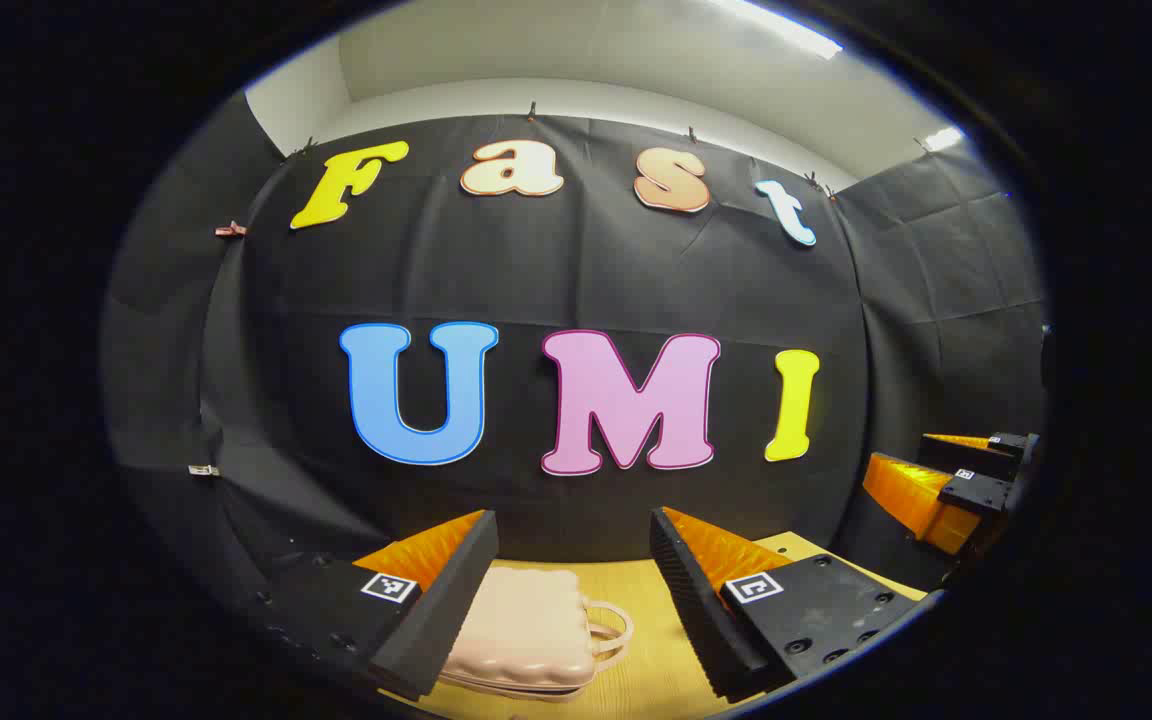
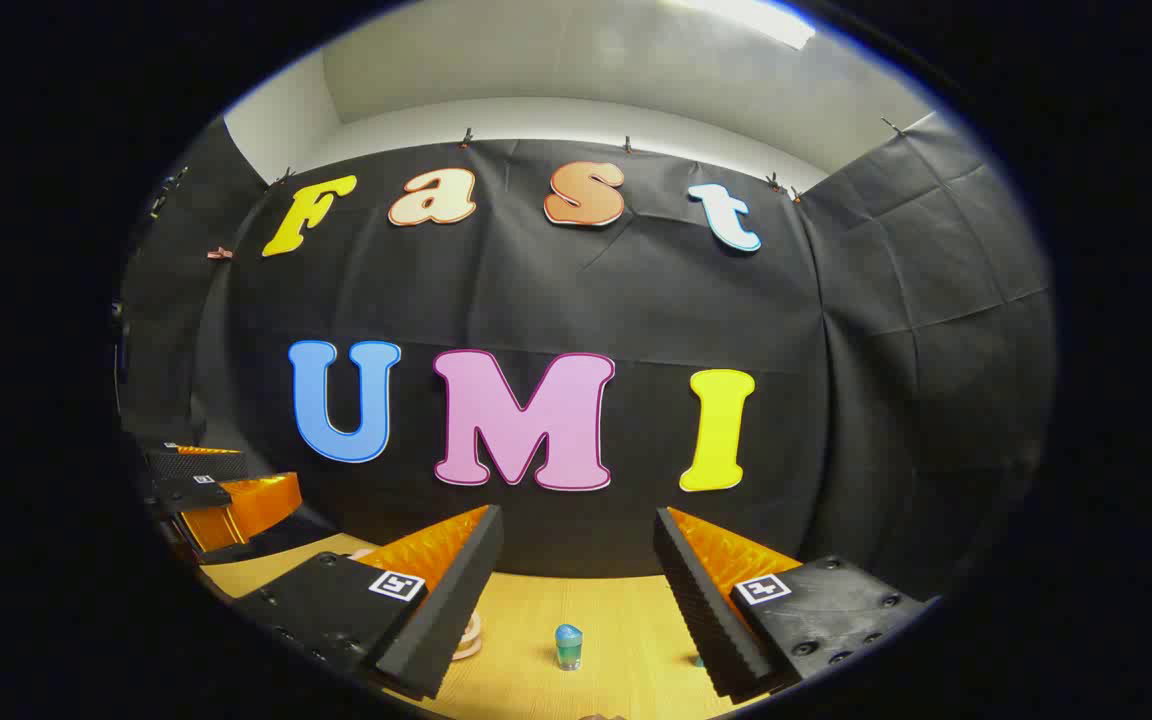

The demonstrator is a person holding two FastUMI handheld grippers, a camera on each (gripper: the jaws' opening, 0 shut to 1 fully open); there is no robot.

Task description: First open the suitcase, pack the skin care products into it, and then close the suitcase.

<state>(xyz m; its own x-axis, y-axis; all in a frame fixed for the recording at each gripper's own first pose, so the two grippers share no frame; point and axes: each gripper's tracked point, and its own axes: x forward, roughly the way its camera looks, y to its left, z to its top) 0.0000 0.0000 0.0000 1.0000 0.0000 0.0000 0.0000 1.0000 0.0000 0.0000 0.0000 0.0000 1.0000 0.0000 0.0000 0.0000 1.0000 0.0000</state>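
In the left gripper view, the left gripper (image 1: 573, 600) sits nearest the camera, its two fingers (image 1: 446, 600) spread wide apart with nothing between them. It is held level above the bench (image 1: 656, 660), aimed toward the booth wall. Just beyond and partly behind the left-hand finger lies the suitcase (image 1: 526, 630), a small pale pink case with a ribbed shell. It lies flat on the bench with its lid closed and its loop handle (image 1: 611, 630) pointing toward the gap between the fingers. No finger touches the case.

In the right gripper view, the right gripper (image 2: 576, 600) takes the same pose: level, aimed at the booth wall, fingers (image 2: 441, 610) spread wide and gripping nothing. On the bench between the fingers, and clear of both, stands a small skin care bottle (image 2: 568, 647), upright, with a blue cap and a greenish body. A pale pink curved part, apparently the suitcase handle (image 2: 471, 635), shows beside the left-hand finger.

The bottle appears in the right gripper view; the body of the suitcase appears in the left gripper view. Each view also shows the other gripper farther off at the bench edge: the right gripper (image 1: 956, 480) at the right side, the left gripper (image 2: 216, 490) at the left side.
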